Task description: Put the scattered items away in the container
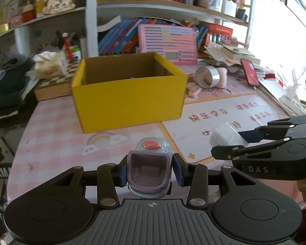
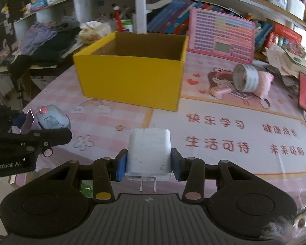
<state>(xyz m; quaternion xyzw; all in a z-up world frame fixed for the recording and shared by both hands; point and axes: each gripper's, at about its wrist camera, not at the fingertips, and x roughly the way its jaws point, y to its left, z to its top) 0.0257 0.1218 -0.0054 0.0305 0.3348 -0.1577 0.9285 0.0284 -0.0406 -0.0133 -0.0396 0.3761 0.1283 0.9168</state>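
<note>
While its blue pads press both sides of a small grey-blue gadget (image 1: pixel 150 169) with a coral button, the left gripper (image 1: pixel 150 171) hangs over the pink desk mat (image 1: pixel 51 134). The right gripper (image 2: pixel 148 163) clamps a white plug-in charger (image 2: pixel 149 151), prongs toward the camera. Beyond both stands the open yellow cardboard box (image 1: pixel 128 98).

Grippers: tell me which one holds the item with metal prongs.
The right gripper: its white charger shows two prongs. The left gripper holds a blue-grey toy.
</note>
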